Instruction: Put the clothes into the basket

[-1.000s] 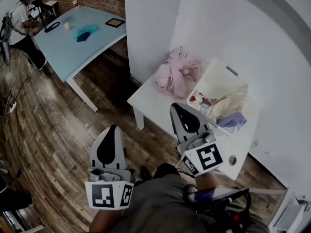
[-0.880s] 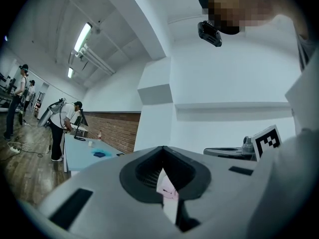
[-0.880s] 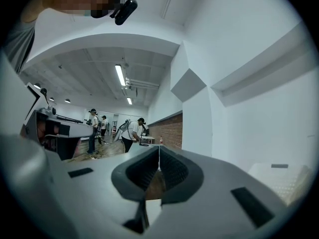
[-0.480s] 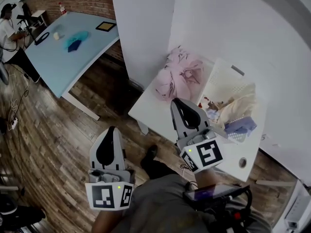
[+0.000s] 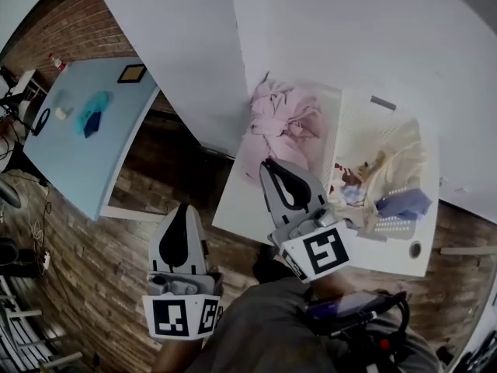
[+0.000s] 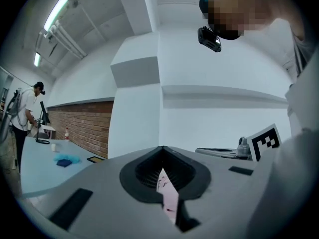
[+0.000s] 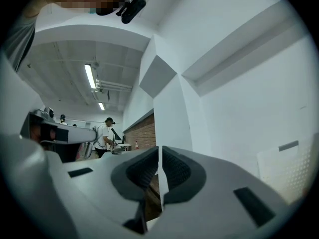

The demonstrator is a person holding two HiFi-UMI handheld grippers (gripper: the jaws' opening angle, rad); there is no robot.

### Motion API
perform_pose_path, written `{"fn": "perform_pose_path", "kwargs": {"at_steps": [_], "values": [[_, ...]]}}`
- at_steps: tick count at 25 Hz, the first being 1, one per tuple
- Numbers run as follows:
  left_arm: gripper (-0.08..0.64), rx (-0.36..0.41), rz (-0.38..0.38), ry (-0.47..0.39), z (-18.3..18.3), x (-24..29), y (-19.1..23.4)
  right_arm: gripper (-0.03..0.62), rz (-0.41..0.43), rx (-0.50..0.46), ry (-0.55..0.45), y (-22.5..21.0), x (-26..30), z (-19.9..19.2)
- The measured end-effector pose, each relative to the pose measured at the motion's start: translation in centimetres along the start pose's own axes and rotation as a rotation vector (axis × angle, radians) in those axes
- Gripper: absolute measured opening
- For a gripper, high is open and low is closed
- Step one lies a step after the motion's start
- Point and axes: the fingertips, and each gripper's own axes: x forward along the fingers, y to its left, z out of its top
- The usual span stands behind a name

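Note:
A pile of pink clothes (image 5: 283, 123) lies on the small white table (image 5: 239, 204), against the wall. Right of it stands the white basket (image 5: 353, 103), holding a cream cloth (image 5: 400, 162) and a blue-purple one (image 5: 402, 203). My right gripper (image 5: 268, 162) is shut and empty, its tip over the table just short of the pink pile; its jaws (image 7: 159, 149) meet in a thin line. My left gripper (image 5: 182, 207) hangs over the wooden floor, left of the table and apart from it. It is shut too, with only a sliver of pink showing through its slit (image 6: 162, 152).
A light blue table (image 5: 70, 150) stands at the left with a blue cloth (image 5: 93, 119) and a dark frame (image 5: 131, 73) on it. A white pillar (image 5: 182, 53) rises between the two tables. A person (image 6: 22, 113) stands far off beside the blue table.
The view has swung round, and the white table now lies straight ahead. My right gripper has come closer to the pink pile. Both grippers stay shut.

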Motion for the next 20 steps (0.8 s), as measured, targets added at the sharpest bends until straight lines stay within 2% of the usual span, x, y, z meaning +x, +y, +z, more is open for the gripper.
{"fn": "perform_pose_path", "kwargs": {"at_steps": [3,10,15,20], "values": [[0.008,0.000,-0.074,0.017,-0.1,3.1,0.2,0.012,-0.061,0.007,0.004,-1.3,1.4,-0.4],[0.008,-0.020,-0.182,0.014,0.8,7.5,0.6,0.017,-0.169,-0.007,0.030,-3.8,2.9,0.0],[0.008,-0.056,-0.278,0.037,-0.3,10.5,1.0,0.027,-0.267,-0.019,0.060,-5.2,3.8,-0.8],[0.008,-0.083,-0.411,0.094,-2.4,13.4,1.1,0.083,-0.381,0.002,0.112,-6.8,5.2,-3.7]]}}
